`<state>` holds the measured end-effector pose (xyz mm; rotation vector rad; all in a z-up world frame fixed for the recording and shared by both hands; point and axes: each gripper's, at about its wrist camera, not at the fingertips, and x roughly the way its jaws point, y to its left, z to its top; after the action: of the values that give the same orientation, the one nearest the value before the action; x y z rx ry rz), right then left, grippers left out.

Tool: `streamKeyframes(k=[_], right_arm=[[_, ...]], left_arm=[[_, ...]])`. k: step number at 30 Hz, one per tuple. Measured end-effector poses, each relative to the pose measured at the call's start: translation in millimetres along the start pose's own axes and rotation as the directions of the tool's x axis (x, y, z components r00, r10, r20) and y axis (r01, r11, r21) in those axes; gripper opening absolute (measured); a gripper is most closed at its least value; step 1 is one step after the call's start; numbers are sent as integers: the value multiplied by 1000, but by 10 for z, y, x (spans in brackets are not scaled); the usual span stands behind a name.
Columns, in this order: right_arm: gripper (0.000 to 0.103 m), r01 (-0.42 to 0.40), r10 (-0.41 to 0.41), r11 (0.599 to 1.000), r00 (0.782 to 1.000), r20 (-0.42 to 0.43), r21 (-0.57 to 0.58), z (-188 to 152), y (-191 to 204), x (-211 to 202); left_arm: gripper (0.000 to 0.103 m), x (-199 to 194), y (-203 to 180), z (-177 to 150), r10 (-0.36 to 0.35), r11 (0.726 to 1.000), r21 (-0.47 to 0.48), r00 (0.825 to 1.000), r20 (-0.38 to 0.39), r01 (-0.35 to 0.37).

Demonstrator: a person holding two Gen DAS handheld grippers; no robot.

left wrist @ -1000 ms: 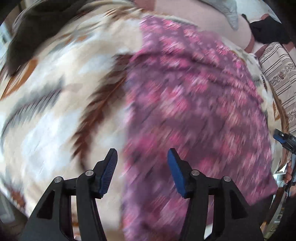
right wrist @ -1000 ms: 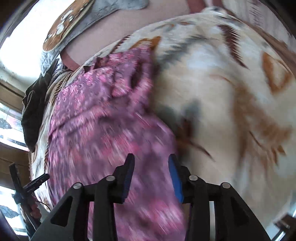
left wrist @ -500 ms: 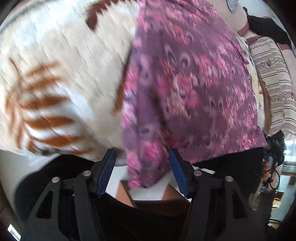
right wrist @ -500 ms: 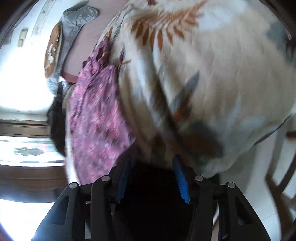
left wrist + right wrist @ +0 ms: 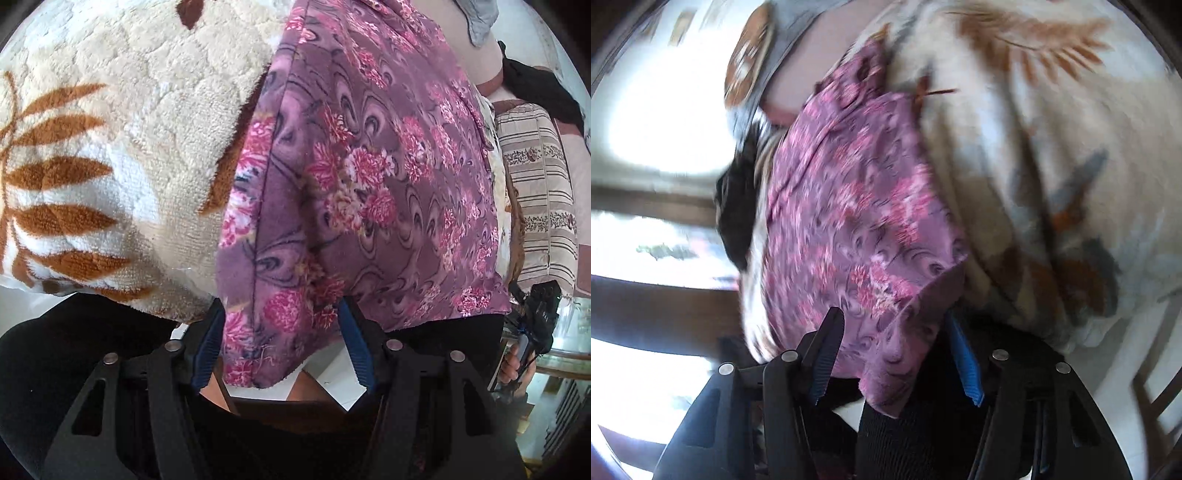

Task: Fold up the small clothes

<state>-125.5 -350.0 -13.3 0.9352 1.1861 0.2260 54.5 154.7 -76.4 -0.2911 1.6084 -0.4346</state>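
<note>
A purple garment with pink flowers (image 5: pixel 369 166) lies spread on a cream blanket with brown leaves (image 5: pixel 129 129). Its near hem hangs over the blanket's edge. My left gripper (image 5: pixel 279 306) straddles the hem's left corner. Its jaws are closing, with the cloth loose between the blue pads. In the right wrist view the same garment (image 5: pixel 849 206) lies left of the blanket (image 5: pixel 1052 147). My right gripper (image 5: pixel 894 315) straddles the drooping right corner, and its jaws are closing around that flap too.
A striped cushion (image 5: pixel 535 184) and a black cloth (image 5: pixel 535 74) lie at the far right. A hand (image 5: pixel 511 365) shows at the right edge. Another dark cloth (image 5: pixel 738 214) sits beside bright windows. White floor and a chair leg (image 5: pixel 1152 387) lie below the blanket's edge.
Both grippers drew back from over the middle of the garment to its near hem. A hem corner now lies between each pair of jaws. The right view swung towards the garment.
</note>
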Motion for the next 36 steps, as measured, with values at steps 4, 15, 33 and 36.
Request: streamKeyframes(k=[4, 15, 33, 36], right_arm=[[5, 49, -54, 989, 998, -36, -136, -32, 240, 57], [5, -143, 156, 985, 979, 130, -100, 161, 445, -301], [5, -273, 249, 962, 912, 326, 28, 1727, 539, 117], [5, -303, 262, 951, 900, 349, 69, 2001, 451, 223]], left_arm=[[8, -63, 46, -30, -16, 1000, -1, 1000, -18, 16], [8, -814, -240, 226, -282, 959, 83, 949, 139, 273], [8, -1161, -383, 1857, -337, 931, -7, 868, 363, 365], [8, -1135, -408, 2126, -345, 924, -22, 861, 373, 381]])
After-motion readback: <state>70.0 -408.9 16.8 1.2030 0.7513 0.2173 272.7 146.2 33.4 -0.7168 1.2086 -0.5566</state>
